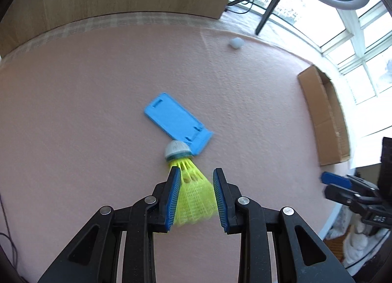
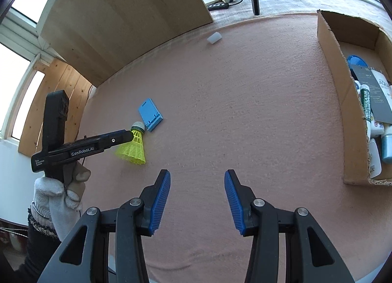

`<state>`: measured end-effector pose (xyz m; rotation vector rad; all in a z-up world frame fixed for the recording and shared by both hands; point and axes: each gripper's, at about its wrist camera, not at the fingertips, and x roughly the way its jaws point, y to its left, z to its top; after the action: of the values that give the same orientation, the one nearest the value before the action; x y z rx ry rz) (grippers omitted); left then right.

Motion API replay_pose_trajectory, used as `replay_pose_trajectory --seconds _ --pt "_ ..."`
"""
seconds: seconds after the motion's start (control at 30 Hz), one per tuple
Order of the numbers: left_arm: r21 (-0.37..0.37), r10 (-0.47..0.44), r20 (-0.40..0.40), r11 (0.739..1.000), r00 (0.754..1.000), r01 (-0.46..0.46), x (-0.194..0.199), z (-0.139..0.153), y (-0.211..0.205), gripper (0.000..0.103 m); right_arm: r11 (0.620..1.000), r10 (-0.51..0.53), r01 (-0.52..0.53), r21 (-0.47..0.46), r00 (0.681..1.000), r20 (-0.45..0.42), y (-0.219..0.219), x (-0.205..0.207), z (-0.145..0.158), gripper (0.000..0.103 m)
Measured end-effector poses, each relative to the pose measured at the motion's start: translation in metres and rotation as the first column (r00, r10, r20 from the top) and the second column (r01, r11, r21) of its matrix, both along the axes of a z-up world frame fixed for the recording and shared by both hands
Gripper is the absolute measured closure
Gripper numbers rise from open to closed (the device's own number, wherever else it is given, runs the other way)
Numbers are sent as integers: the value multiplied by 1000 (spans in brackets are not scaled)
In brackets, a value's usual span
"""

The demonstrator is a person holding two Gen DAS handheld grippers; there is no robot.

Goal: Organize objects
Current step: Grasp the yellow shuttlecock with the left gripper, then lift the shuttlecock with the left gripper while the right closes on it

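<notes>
**Nearly on the shuttlecock**

Low in the left wrist view, my left gripper straddles the yellow shuttlecock; the skirt sits between the pads, one finger against it, the other just beside it, so I judge the grip not yet closed. I come at the skirt because the cork head butts against the blue phone stand at frame centre. My right gripper hangs released at the bottom of its view, holding nothing. At the right edge waits the cardboard box, already holding tubes and bottles, likely the destination. A small white piece lies near the top. Everything rests on a pink cloth, with wood panels and bright windows behind.
</notes>
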<state>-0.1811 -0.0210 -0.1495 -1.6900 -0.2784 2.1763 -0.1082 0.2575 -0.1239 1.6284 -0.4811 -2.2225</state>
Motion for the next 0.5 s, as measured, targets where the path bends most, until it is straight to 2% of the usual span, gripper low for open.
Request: replay_pose_trajectory --seconds 0.13,0.23,0.33,0.37,0.43,0.5 --pt "17 26 -58 1000 998 -25 14 19 -2 73 1000 23 -23 -2 1000 5 -4 -5 -2 61" --pt "12 47 -115 999 992 -46 28 27 -11 65 999 39 -38 -28 999 24 -8 -14 -4 60" --pt "-54 37 -104 998 994 -43 39 19 -17 63 997 56 -54 -60 998 39 -19 -29 -6 58" --pt "-60 26 -97 998 995 -32 39 16 -16 58 996 63 -60 -65 997 39 -23 -33 -6 57" --pt "-45 24 -87 999 996 -28 41 10 -21 50 993 84 -81 -83 996 36 -36 -41 -4 57" --pt "-31 26 -89 999 996 -28 44 8 -24 49 991 102 -98 -88 994 37 -49 -47 -5 56"
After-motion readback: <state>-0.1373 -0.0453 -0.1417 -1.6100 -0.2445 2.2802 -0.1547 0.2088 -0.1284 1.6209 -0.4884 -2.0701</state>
